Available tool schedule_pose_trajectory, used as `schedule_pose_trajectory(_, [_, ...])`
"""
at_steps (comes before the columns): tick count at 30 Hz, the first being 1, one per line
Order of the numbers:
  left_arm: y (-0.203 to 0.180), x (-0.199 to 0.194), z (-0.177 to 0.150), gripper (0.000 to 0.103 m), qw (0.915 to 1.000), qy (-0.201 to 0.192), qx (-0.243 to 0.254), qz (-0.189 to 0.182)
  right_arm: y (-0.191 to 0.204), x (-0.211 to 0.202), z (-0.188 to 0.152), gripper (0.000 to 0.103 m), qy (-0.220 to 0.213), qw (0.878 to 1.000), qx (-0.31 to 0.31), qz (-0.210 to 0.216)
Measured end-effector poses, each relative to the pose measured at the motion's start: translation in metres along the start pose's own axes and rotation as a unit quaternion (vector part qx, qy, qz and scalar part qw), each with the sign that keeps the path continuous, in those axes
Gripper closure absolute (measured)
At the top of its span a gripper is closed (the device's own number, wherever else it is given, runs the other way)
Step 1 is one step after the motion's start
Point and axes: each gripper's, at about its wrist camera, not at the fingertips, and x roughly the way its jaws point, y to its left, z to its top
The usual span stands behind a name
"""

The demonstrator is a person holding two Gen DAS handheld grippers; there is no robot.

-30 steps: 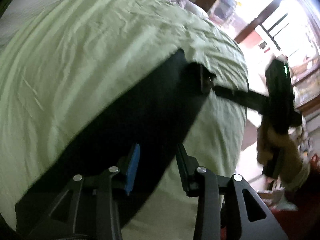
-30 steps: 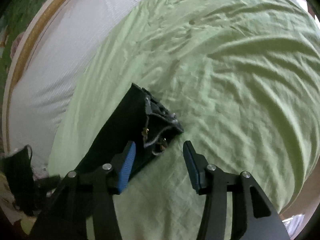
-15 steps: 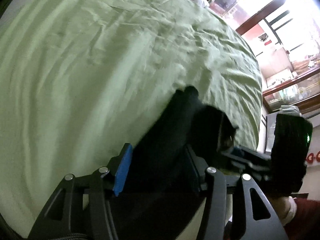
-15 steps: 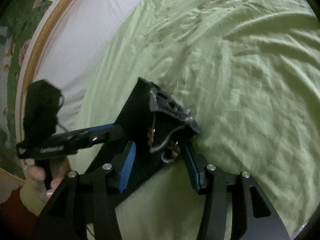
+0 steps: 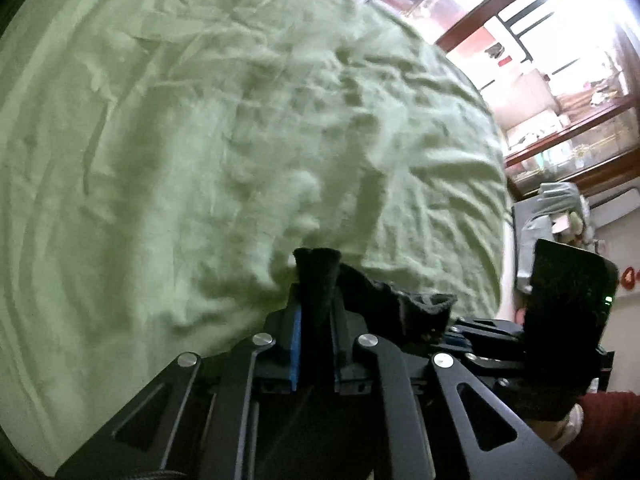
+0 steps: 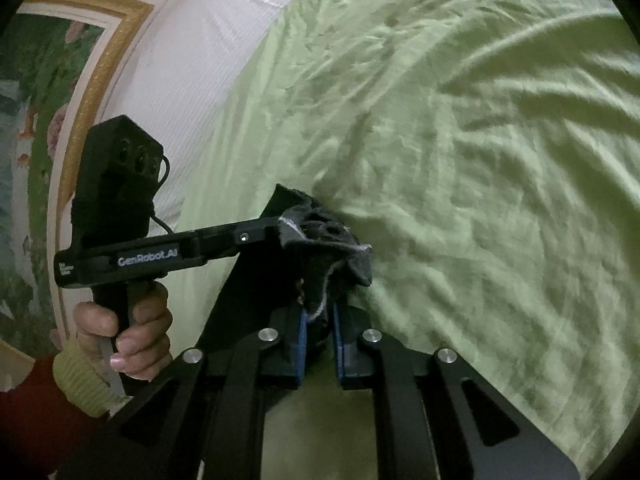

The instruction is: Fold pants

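Note:
The black pants (image 5: 384, 300) lie on the green bed sheet (image 5: 180, 160). My left gripper (image 5: 316, 320) is shut on one corner of the pants' end, a bunched black fold between its blue pads. My right gripper (image 6: 320, 320) is shut on the other corner of the same end (image 6: 320, 248), where a frayed grey hem shows. In the right wrist view the left gripper (image 6: 256, 236) reaches in from the left and grips the pants beside mine. In the left wrist view the right gripper (image 5: 452, 332) is at the right. Most of the pants is hidden below both grippers.
The wrinkled green sheet (image 6: 460, 140) spreads ahead of both grippers. A white padded headboard (image 6: 180, 60) and a gold-framed picture (image 6: 44, 92) stand at the left. A wooden glass cabinet (image 5: 560, 132) and clutter stand beyond the bed's right edge.
Both grippers have closed from open onto the two corners of the pants' end. The left gripper has moved in beside the right one.

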Motion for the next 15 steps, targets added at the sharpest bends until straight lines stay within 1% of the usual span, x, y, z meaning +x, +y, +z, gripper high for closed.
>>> schedule_pose_trajectory(3, [-0.001,-0.022,-0.006,0.094,0.9996,-0.023,-0.009,-0.012,0.01,-0.003,0.002,0.091,-0.001,1.0,-0.011,0.015])
schedule_pose_trajectory(6, [-0.003,-0.046,-0.014,0.094,0.9988,-0.046,-0.009,-0.015,0.022,-0.006,0.007,0.091,-0.006,0.999,-0.023,0.037])
schedule_pose_trajectory(10, [-0.005,-0.08,-0.03,0.094,0.9967,-0.077,-0.018,-0.02,0.052,-0.012,0.008,0.091,-0.001,0.995,-0.058,0.083])
schedule_pose_trajectory(15, [-0.004,-0.126,-0.065,0.094,0.9924,-0.117,-0.032,-0.021,0.091,-0.015,-0.001,0.091,0.021,0.987,-0.097,0.128])
